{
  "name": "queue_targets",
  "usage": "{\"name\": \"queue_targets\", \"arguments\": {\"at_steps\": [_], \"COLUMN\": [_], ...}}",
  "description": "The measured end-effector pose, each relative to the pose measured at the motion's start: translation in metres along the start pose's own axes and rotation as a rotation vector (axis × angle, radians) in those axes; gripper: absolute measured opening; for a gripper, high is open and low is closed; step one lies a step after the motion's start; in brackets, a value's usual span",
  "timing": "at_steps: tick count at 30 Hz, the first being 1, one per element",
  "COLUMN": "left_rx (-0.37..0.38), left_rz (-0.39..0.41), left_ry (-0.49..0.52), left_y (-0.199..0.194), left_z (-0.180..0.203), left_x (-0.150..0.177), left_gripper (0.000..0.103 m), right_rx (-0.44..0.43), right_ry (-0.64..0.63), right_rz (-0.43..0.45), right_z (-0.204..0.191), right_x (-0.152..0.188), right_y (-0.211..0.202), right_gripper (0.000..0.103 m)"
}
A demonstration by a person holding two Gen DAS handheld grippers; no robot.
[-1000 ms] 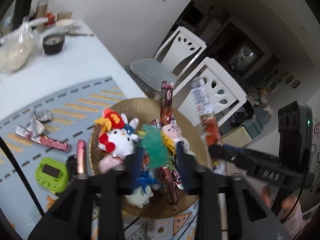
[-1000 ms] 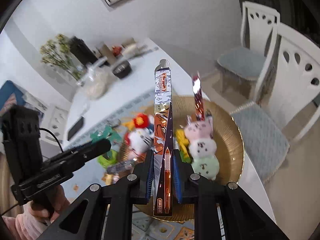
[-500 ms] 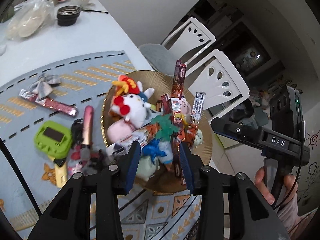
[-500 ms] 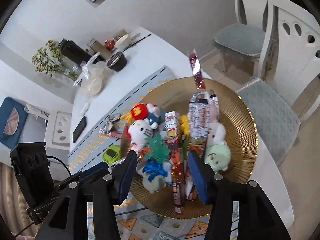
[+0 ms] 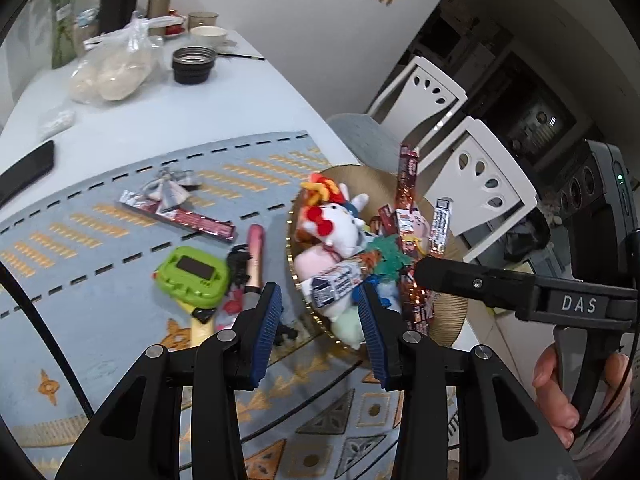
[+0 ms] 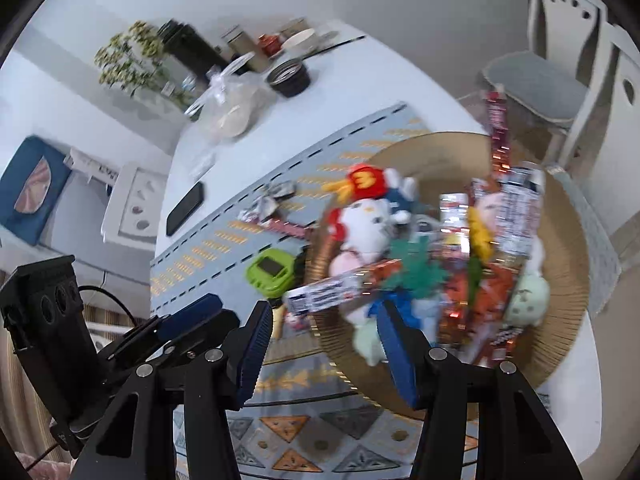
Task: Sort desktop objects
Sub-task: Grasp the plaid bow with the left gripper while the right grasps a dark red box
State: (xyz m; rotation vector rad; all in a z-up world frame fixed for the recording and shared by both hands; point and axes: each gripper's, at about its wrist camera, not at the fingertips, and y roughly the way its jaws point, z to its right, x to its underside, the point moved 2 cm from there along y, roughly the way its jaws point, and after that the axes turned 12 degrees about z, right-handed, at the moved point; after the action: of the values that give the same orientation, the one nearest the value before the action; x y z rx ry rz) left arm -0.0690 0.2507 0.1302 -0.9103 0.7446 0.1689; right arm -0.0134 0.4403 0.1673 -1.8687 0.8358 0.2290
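Note:
A gold round tray at the table's right edge holds plush toys, among them a white cat plush, and several snack sticks. My left gripper is open and empty, above the tray's near-left rim. My right gripper is open and empty, above the tray's near edge; it shows from the side in the left wrist view. On the blue mat lie a green timer, a pink tube and a red snack stick.
A black phone lies at the mat's far left. A plastic bag, a black jar, cups and a vase stand at the table's far end. White chairs stand beyond the table's right edge.
My right gripper has opened and let go of a long snack stick, which now lies in the tray. Both grippers have pulled back from the tray and shifted left.

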Motion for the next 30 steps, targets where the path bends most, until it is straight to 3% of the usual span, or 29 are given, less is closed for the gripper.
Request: {"name": "queue_targets", "arguments": {"at_steps": [8,15,17,20,23,30], "left_rx": [-0.043,-0.144,-0.176,-0.204,-0.225,-0.249], "left_rz": [0.008,0.008,0.020,0.029,0.023,-0.016], "left_ry": [-0.096,-0.315,-0.355,-0.408,-0.442,-0.466], "left_y": [-0.005,-0.008,-0.009,-0.008,0.000,0.024], "left_z": [-0.044,-0.127,-0.146,-0.172,-0.191,-0.221], "left_x": [0.005,0.012,0.012,0.010,0.010,0.011], "left_gripper": [0.037,0.037,0.037,0.037,0.037,0.037], "right_rx": [-0.053,-0.043,-0.004,0.123,0.122,0.221], "right_ry": [-0.128,-0.325,-0.333,-0.289,-0.201,-0.362], "right_rz": [-0.039,-0.077,-0.113,-0.221,-0.285,-0.415], "right_z": [-0.061,-0.115,-0.116,-0.102,-0.092,-0.104], "right_x": [-0.002,-0.011,-0.017,-0.028,-0.038,-0.031], "right_y": [0.030,0.072,0.097,0.146,0.187,0.260], "right_gripper": [0.053,0.053,0.053,0.053,0.053,0.053]}}
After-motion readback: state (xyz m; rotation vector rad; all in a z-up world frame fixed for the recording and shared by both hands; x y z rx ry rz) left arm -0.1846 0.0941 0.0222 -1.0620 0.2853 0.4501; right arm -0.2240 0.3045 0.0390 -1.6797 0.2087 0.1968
